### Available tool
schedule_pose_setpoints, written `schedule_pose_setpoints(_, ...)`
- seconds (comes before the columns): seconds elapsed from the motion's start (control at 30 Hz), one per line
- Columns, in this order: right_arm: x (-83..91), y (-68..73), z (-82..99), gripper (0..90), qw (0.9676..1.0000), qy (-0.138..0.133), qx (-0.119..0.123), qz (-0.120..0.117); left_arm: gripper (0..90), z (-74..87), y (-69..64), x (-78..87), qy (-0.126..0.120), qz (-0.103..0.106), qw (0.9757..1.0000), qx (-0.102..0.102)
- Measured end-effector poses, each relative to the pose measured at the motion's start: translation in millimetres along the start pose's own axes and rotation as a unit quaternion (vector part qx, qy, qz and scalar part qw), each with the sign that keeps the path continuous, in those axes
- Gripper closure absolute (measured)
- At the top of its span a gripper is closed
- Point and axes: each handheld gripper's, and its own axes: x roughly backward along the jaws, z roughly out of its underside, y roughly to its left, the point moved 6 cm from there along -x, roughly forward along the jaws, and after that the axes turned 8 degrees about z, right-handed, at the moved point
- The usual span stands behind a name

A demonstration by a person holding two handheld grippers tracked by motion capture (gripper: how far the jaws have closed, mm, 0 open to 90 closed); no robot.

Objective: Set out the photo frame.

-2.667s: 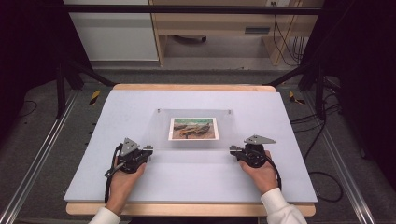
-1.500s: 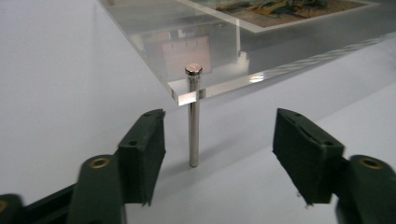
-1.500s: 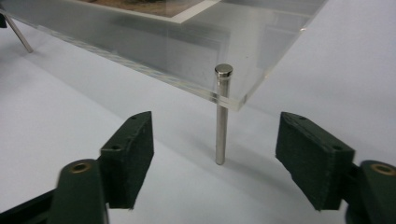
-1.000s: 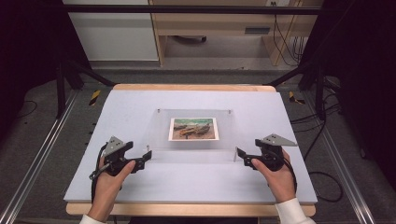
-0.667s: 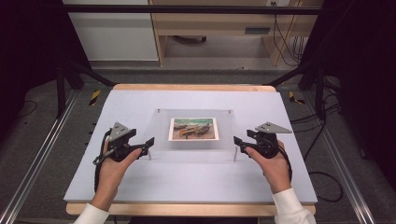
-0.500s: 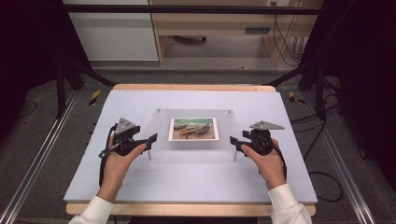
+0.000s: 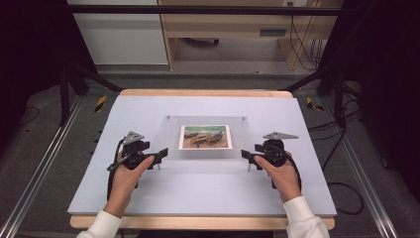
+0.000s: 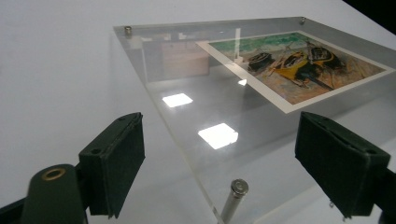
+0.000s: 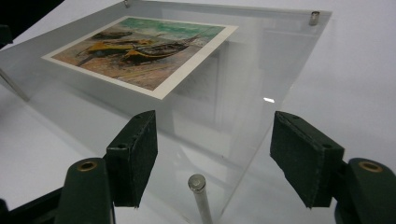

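Observation:
A clear acrylic plate (image 7: 203, 161) stands on short metal pins on the table, with a print of boats (image 7: 205, 136) under it. My left gripper (image 7: 162, 152) is at the plate's near left corner and my right gripper (image 7: 246, 154) at its near right corner. In the left gripper view the jaws (image 8: 224, 140) stand wide. The plate's corner and its pin (image 8: 236, 196) lie between them, untouched. In the right gripper view the right gripper (image 9: 215, 140) likewise straddles the other corner pin (image 9: 198, 191) without contact. Both pairs of jaws have just been opening.
The plate rests on a pale lilac board (image 7: 198, 198) with a wooden edge. Black frame poles (image 7: 64, 84) and metal rails (image 7: 34, 173) flank the table. Cables (image 7: 341, 188) lie on the floor at the right, and a yellow-black tool (image 7: 100, 103) at the left.
Both hands have moved away from the person and inward, from the board's near sides to the plate's two near corners. The plate and print have not moved.

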Motion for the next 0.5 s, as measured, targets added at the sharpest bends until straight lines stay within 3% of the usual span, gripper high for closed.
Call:
schedule_pose_setpoints(0.1,-1.6,-0.2,0.1,32.2,1.0,0.001,-0.006,-0.007,16.4,3.1,-0.5,-2.9,0.01,0.006,0.9999,0.003)
schedule_pose_setpoints(0.13,-2.5,0.0,0.5,32.0,0.9999,0.002,-0.011,-0.011,16.8,4.8,-1.3,-4.7,0.013,0.017,0.9997,0.012)
schedule_pose_setpoints(0.33,-3.2,-0.1,1.5,30.8,0.9995,0.005,-0.026,-0.019,18.4,6.0,-3.3,-8.0,0.015,0.039,0.9985,0.034)
schedule_pose_setpoints(0.5,-4.5,-2.3,2.6,30.4,0.9988,0.006,-0.039,-0.029,18.5,6.5,-1.2,-9.2,0.015,0.046,0.9977,0.048)
